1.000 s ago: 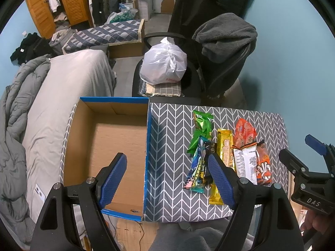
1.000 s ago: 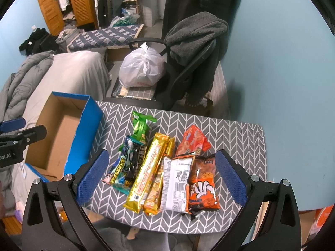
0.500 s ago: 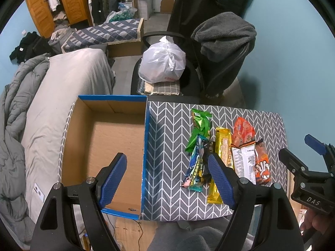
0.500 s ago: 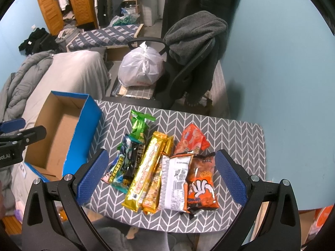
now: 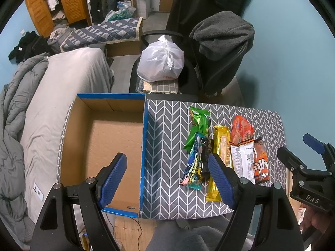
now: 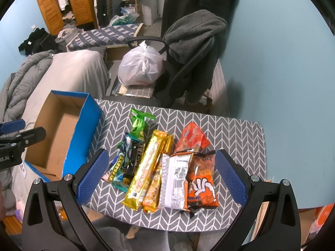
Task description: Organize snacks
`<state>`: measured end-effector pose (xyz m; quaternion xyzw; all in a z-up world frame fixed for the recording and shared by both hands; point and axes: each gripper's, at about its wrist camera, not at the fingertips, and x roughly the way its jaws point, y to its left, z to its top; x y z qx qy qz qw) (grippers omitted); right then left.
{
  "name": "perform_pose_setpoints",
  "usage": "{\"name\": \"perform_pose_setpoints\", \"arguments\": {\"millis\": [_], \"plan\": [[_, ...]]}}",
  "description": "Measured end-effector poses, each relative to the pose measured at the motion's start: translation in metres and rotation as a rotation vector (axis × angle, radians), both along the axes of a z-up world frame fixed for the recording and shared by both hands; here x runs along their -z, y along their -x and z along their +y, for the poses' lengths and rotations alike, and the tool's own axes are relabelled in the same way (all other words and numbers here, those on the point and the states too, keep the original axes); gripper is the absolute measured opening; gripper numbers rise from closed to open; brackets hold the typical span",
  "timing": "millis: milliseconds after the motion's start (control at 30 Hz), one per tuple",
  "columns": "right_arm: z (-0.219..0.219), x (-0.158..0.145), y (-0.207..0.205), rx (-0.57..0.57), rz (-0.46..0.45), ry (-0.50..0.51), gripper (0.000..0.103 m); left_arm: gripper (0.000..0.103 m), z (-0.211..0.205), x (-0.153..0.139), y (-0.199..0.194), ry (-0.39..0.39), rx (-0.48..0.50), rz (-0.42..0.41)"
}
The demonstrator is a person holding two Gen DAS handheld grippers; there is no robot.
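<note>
Cardboard box [image 5: 117, 140] bare inside — snacks [image 6: 165, 165] beside it.

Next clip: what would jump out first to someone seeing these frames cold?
A bright cluster of snack packets lies side by side on the chevron-patterned table, gold bars in the middle and an orange bag at the right. To their left stands an open blue cardboard box, nothing in it. Both tools, left and right, hover open above, holding nothing.

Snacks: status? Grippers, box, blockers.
Left gripper open, right gripper open, both holding nothing. Snacks piled on table, none in box. Nothing blocking.
</note>
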<state>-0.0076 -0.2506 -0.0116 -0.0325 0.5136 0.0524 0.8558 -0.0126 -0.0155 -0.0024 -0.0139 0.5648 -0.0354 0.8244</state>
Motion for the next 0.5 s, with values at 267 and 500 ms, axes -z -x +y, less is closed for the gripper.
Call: {"name": "perform_pose_setpoints", "arguments": {"millis": [267,500], "plan": [[-0.008,0.005,0.004,0.005,-0.004,0.011,0.1,0.081,-0.005,0.012,-0.004,0.014,0.019,0.029],[-0.042,0.017,-0.002,0.027,-0.004,0.059,0.1,0.081,-0.014,0.032,-0.015,0.003,0.046,0.044]]}}
